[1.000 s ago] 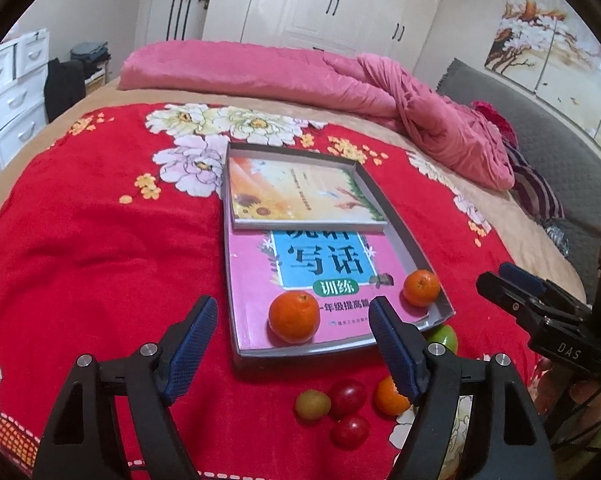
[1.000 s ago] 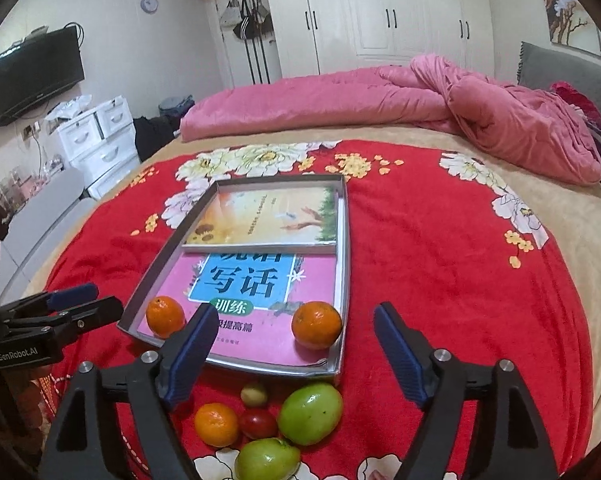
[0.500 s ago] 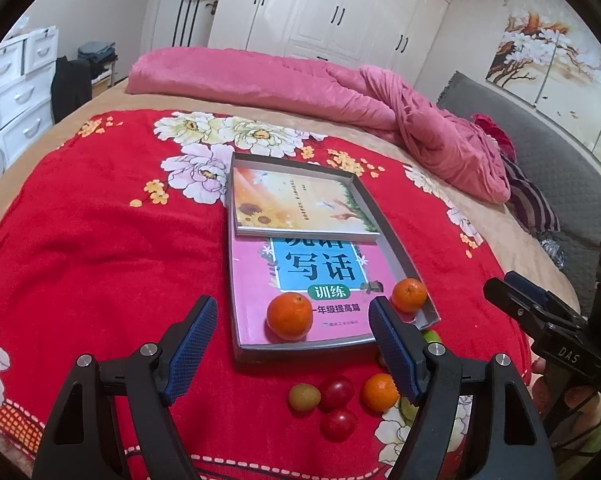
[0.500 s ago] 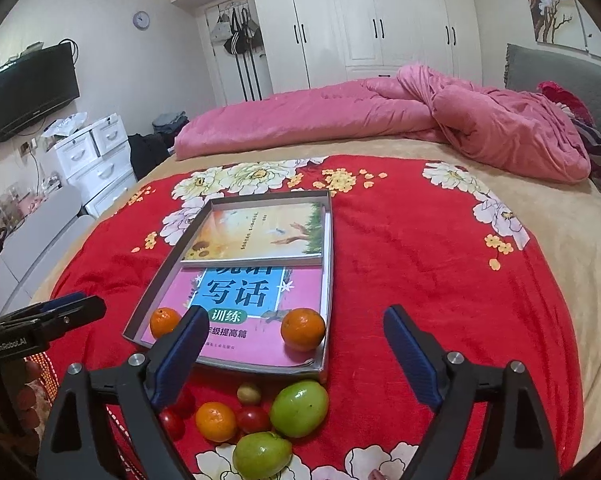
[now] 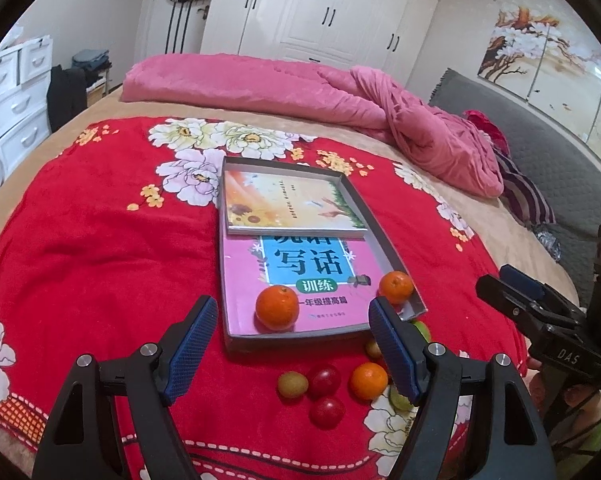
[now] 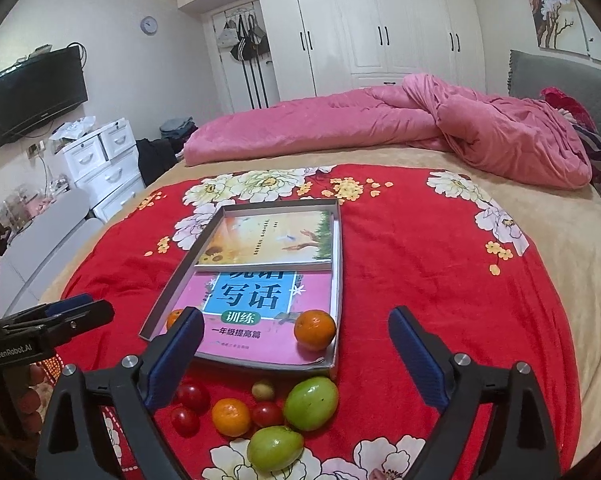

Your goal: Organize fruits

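While both grippers hang above the near edge of the red blanket (image 6: 440, 280), each stands wide open, holding nothing: left gripper (image 5: 296, 340), right gripper (image 6: 296, 354). Nearest the right one lie two green fruits (image 6: 310, 402), a loose orange (image 6: 231, 417), three tomatoes (image 6: 267, 414) and a small pale fruit (image 6: 263, 390), bunched just before the tray (image 6: 336, 264). Two oranges (image 5: 277, 306) (image 5: 395, 287) rest on the pink book (image 5: 284, 264) at the tray's near end. Farther off, a pink duvet (image 6: 380, 124).

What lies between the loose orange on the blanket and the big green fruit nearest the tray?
In the right wrist view, a small red tomato sits between the loose orange and the green fruit.
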The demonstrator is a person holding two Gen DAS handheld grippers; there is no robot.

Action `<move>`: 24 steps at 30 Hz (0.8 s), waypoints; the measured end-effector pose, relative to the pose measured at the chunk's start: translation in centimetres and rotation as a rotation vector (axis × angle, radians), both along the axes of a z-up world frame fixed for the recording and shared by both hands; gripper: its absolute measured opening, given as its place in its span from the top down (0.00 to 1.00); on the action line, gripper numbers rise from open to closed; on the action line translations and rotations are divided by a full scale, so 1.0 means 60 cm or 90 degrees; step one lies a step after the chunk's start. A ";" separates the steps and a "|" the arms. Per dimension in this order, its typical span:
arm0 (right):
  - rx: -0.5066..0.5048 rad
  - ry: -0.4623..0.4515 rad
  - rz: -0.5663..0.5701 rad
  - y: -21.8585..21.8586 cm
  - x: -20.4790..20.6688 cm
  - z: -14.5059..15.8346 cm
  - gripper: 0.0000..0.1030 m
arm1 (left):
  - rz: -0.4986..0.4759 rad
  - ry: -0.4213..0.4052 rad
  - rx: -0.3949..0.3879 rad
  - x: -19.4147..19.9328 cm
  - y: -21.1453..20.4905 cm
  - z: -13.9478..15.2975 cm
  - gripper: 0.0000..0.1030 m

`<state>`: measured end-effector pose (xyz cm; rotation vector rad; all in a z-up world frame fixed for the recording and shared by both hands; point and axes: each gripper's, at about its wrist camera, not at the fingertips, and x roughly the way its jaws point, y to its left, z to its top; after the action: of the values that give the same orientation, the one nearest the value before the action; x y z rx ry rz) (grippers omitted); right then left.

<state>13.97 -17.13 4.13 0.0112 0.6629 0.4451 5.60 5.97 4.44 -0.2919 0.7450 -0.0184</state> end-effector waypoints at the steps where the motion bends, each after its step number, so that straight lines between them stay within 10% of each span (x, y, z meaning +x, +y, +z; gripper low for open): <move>1: -0.001 0.000 0.001 0.000 -0.003 0.000 0.09 | -0.002 0.000 0.000 -0.001 -0.001 0.000 0.23; 24: -0.006 0.013 0.020 -0.003 -0.037 -0.011 0.03 | -0.047 0.042 -0.004 -0.013 -0.033 -0.017 0.23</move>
<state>11.78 -17.32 3.49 -0.0034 0.6853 0.4721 4.84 3.97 3.44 -0.2723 0.8217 -0.0817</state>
